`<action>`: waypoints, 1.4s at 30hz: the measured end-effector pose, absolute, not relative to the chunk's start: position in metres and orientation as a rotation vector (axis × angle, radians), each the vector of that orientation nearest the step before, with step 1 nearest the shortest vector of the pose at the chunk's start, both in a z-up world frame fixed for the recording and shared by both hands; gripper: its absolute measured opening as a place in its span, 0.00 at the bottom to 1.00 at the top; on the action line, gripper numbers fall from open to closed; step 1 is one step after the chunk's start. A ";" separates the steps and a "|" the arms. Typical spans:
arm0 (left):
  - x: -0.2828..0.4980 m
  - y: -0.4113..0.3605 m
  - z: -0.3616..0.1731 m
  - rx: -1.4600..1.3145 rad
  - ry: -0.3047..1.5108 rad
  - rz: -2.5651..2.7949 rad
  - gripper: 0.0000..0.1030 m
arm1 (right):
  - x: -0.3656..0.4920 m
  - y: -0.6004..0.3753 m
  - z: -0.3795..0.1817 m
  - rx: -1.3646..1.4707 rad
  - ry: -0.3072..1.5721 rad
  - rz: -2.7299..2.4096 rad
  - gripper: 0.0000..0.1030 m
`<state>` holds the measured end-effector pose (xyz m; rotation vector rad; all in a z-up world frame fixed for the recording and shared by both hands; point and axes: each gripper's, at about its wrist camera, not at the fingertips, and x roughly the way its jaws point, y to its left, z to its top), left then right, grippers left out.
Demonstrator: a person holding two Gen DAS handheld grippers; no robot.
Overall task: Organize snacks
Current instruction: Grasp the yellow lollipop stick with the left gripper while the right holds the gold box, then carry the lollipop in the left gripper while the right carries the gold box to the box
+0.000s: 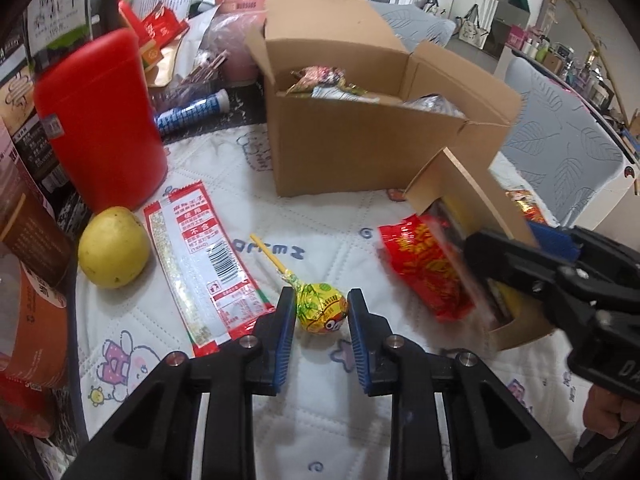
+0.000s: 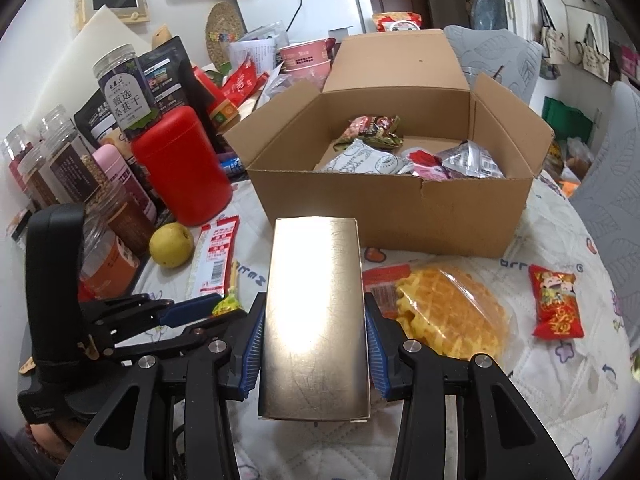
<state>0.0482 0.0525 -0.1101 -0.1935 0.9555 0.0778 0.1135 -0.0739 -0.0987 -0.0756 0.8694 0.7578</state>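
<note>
- Where a quilted white cloth (image 1: 328, 208) with cartoon prints covers the table, the left gripper (image 1: 321, 312) points down, its blue pads closed on the yellow wrapped head of a lollipop (image 1: 320, 310); the stick angles away up and to the left.
- A long red-and-white packet (image 1: 200, 264) lies just left of the lollipop, with a yellow fruit (image 1: 114, 248) beyond it and a red canister (image 1: 100, 120) behind that.
- The right gripper (image 2: 314, 340) grips a shiny gold box (image 2: 316, 316) by its long sides, held above the cloth.
- An open cardboard carton (image 2: 392, 200) stands behind, already holding several wrapped snacks.
- In the right wrist view, a wrapped waffle (image 2: 452, 312) lies just right of the gold box, and a small red sachet (image 2: 556, 304) farther right.
- Jars and pouches crowd the table's left edge.
</note>
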 end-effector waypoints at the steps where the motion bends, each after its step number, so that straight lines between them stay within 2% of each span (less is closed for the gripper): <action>1: 0.046 0.051 -0.107 -0.192 0.948 0.075 0.25 | 0.112 -0.075 -0.098 -0.072 0.870 0.759 0.42; 27: -0.003 -0.005 -0.047 -0.145 0.819 -0.033 0.25 | 0.057 -0.138 -0.083 -0.010 0.840 0.720 0.42; 42: -0.003 -0.034 -0.011 -0.114 0.737 -0.121 0.25 | 0.045 -0.168 -0.051 0.016 0.749 0.694 0.42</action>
